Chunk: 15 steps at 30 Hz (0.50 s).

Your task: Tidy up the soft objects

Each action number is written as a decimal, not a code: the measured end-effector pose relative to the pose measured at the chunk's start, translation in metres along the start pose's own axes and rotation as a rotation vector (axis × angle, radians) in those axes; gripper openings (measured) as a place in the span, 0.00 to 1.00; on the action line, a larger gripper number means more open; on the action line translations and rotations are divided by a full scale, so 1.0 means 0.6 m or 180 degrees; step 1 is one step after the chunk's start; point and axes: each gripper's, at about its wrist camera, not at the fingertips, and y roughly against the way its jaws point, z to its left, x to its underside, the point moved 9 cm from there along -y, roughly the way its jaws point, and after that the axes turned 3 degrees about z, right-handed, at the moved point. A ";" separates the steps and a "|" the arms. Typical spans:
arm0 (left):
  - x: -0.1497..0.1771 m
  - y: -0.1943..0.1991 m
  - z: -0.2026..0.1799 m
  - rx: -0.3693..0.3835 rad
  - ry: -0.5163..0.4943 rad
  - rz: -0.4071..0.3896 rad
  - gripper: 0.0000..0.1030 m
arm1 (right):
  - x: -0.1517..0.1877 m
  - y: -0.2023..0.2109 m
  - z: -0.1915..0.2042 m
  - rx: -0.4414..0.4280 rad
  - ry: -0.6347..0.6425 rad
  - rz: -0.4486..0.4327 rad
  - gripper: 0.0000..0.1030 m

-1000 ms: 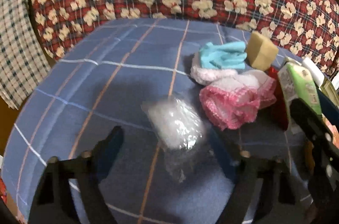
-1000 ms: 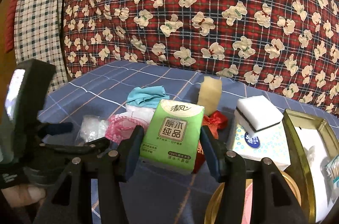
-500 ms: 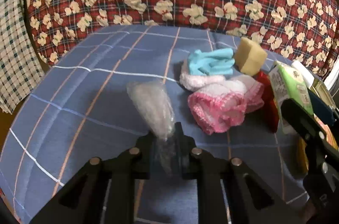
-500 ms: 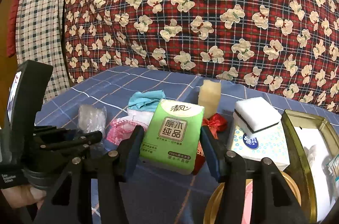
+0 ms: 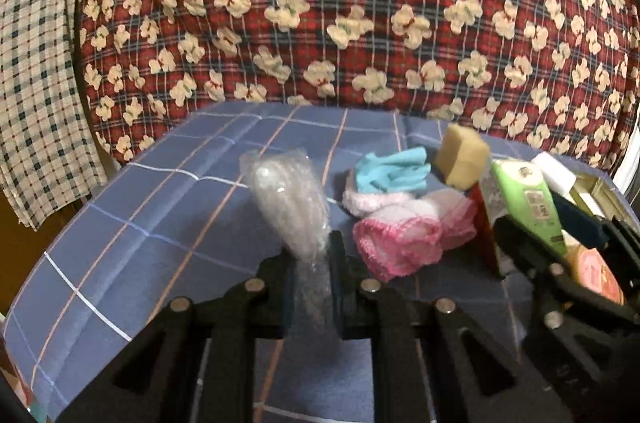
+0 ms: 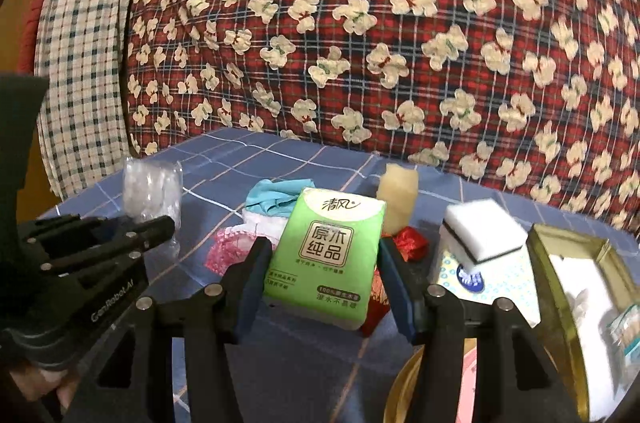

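My left gripper (image 5: 314, 255) is shut on a clear plastic bag of white cotton pads (image 5: 290, 199) and holds it lifted above the blue checked cloth (image 5: 160, 223); the bag also shows in the right wrist view (image 6: 152, 191). My right gripper (image 6: 324, 263) is shut on a green tissue pack (image 6: 326, 255), held above the cloth; the pack shows at the right of the left wrist view (image 5: 528, 199). Pink-edged cloths (image 5: 404, 235), a teal cloth (image 5: 390, 171) and a beige sponge (image 5: 462, 159) lie together on the cloth.
A white sponge (image 6: 484, 231) sits on a blue-patterned tissue pack (image 6: 476, 275). A gold tin box (image 6: 560, 263) and a round gold lid (image 6: 404, 387) are at the right. A red floral quilt (image 6: 400, 23) rises behind. A red wrapper (image 6: 412, 243) lies by the sponge.
My left gripper closed on the plastic bag and lifted it off the cloth, and it now holds it higher. The right gripper kept the green tissue pack and barely moved.
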 end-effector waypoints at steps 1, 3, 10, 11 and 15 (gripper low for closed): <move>-0.001 -0.001 -0.001 0.0005 0.0017 0.0001 0.12 | -0.002 -0.002 0.000 -0.0007 0.0013 0.0004 0.55; -0.002 -0.006 -0.007 0.0013 0.0017 0.0026 0.12 | -0.001 -0.008 -0.004 -0.0030 -0.0025 0.0045 0.55; -0.008 -0.005 -0.023 0.0031 0.0097 -0.0053 0.12 | -0.007 0.002 -0.012 -0.0003 -0.0072 -0.0074 0.56; -0.008 -0.005 -0.027 0.0044 0.0109 -0.0063 0.12 | -0.007 0.003 -0.011 0.0017 -0.0050 -0.0081 0.56; -0.010 -0.007 -0.041 0.0105 0.0134 -0.0074 0.12 | -0.010 0.001 -0.022 0.0050 -0.0094 -0.0097 0.56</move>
